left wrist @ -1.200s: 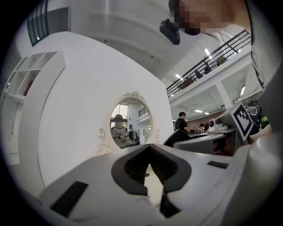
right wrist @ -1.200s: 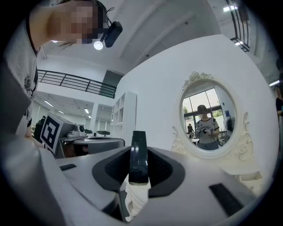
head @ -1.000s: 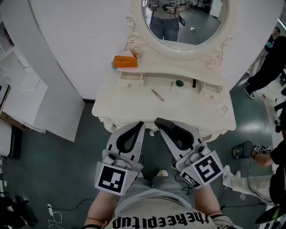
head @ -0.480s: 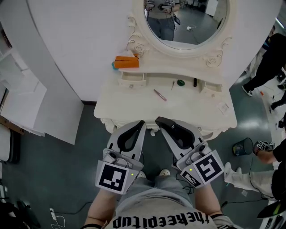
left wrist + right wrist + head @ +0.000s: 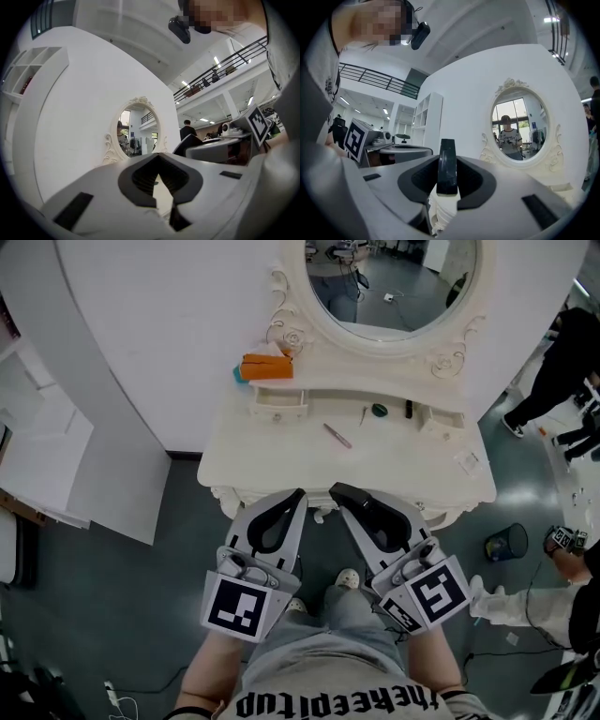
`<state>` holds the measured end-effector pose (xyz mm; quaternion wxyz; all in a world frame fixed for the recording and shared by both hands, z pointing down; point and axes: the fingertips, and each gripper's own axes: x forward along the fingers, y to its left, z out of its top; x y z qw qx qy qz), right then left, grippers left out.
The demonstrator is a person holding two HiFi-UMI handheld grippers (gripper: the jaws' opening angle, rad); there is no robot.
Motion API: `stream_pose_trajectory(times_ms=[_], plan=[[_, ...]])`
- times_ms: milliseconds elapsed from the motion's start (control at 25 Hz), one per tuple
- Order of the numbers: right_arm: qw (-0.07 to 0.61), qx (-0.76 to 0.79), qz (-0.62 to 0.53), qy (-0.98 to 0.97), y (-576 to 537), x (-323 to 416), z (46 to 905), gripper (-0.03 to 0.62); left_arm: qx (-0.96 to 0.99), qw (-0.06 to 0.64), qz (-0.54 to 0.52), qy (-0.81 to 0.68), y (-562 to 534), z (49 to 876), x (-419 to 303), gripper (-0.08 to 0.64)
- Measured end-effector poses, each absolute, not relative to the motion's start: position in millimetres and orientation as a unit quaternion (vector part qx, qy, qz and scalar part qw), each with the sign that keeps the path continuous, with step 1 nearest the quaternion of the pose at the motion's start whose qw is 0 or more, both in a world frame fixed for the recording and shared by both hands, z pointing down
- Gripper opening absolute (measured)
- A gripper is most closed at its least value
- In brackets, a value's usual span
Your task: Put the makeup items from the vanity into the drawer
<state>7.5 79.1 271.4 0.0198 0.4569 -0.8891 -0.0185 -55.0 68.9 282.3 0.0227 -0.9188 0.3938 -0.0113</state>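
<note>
On the white vanity (image 5: 403,470) lie a pink pencil (image 5: 337,435), a thin stick (image 5: 363,415), a small green round item (image 5: 378,410) and a short black tube (image 5: 408,410), all on the back half below the oval mirror (image 5: 389,282). My left gripper (image 5: 297,496) and right gripper (image 5: 337,491) hover side by side over the vanity's front edge, both shut and holding nothing. The left gripper view shows my left gripper (image 5: 157,157) with its jaws meeting, aimed at the mirror. In the right gripper view my right gripper (image 5: 447,143) is likewise shut.
An orange box (image 5: 265,367) sits on the raised shelf at the back left. Two small drawers (image 5: 277,407) (image 5: 439,425) are set into that shelf. A small packet (image 5: 466,462) lies at the right edge. A bin (image 5: 506,545) and people stand on the floor to the right.
Both grippers stay shut in the same place before the vanity. The head view has drifted slightly, and the people at the right have shifted.
</note>
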Motion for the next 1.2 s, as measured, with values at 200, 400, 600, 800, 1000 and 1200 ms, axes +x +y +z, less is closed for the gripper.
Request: stream_pose_trajectory(times_ms=[200,400,600,800,1000,1200], plan=[[0.012,0.449,-0.013,-0.894,66.6,11.1,272.3,0.118,-0.916,0.020,-0.012,0.401,57.5,284.4,-51.6,0.032],[0.008,0.434,-0.011,-0.901,46.2,18.1,272.4,0.118,-0.910,0.022,-0.012,0.414,40.1,283.4,-45.4,0.032],[0.006,0.411,-0.010,-0.912,19.0,27.5,270.1,0.118,-0.903,0.023,-0.015,0.430,13.6,281.4,-33.5,0.032],[0.007,0.397,-0.009,-0.918,-13.4,43.4,269.2,0.118,-0.896,0.024,-0.019,0.443,-16.2,283.2,-18.3,0.032],[0.010,0.382,-0.006,-0.924,-44.2,59.2,273.2,0.118,-0.890,0.027,-0.023,0.454,-44.9,288.2,0.2,0.034],[0.010,0.363,-0.001,-0.932,-71.5,73.2,275.9,0.118,-0.884,0.024,-0.035,0.466,-70.9,293.0,17.8,0.034]])
